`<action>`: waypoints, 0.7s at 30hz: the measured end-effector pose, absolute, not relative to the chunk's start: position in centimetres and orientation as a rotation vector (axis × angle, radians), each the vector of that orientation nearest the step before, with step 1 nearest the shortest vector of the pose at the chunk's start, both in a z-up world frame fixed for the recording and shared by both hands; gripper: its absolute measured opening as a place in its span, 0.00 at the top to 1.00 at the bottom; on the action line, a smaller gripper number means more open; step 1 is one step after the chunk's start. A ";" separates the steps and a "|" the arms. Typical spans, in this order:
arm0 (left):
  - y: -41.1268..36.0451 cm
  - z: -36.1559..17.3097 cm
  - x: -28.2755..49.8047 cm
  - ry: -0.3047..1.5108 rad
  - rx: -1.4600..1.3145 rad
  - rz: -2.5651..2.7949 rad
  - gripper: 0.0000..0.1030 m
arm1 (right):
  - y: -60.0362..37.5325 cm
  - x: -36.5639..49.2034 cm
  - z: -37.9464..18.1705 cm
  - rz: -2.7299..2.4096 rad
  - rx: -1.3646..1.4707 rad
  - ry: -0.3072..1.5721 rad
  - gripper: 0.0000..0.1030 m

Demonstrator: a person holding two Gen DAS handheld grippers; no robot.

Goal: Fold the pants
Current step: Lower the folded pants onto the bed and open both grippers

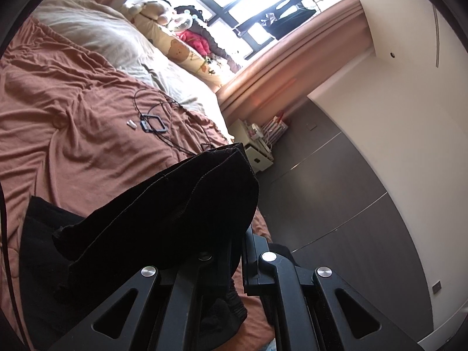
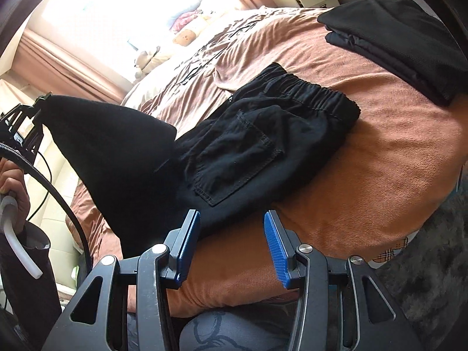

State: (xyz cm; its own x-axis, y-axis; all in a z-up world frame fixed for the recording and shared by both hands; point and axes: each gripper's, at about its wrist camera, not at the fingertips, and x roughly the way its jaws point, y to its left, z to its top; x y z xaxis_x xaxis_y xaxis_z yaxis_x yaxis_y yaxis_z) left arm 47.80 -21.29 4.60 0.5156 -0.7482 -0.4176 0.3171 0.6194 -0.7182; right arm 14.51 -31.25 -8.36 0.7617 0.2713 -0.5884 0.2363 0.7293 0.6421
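Blue ribbed pads of the right gripper stood spread at the bottom centre of the right view, with nothing between them; bare orange blanket lay just beyond the tips. The left gripper was pressed shut on a fold of the black pants, and in the left view the cloth draped over its fingers and hid the pads. In the right view the same gripper appeared at the far left edge, carrying a raised cone of black fabric.

The waistband end of the pants, with elastic and back pocket uppermost, lay flat at frame centre on the blanket. The leg end rose from it toward the left gripper. A stack of dark folded clothes sat at upper right, well apart from the pants.

Step in hand, as judged: a cross fold, with the leg end being carried over toward the waistband.

Next move, as judged:
1. Lay the held end flat upon the waistband portion, edges matched.
2. Release only once the cloth rests.
3. Use the free right gripper to steady or smooth the near edge.

Thin black cords lay on the blanket at centre left of the left view, clear of the work.
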 end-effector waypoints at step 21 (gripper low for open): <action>-34.1 -6.6 41.5 1.179 -0.392 -0.962 0.29 | -34.3 10.5 -8.8 -0.049 0.783 0.715 0.57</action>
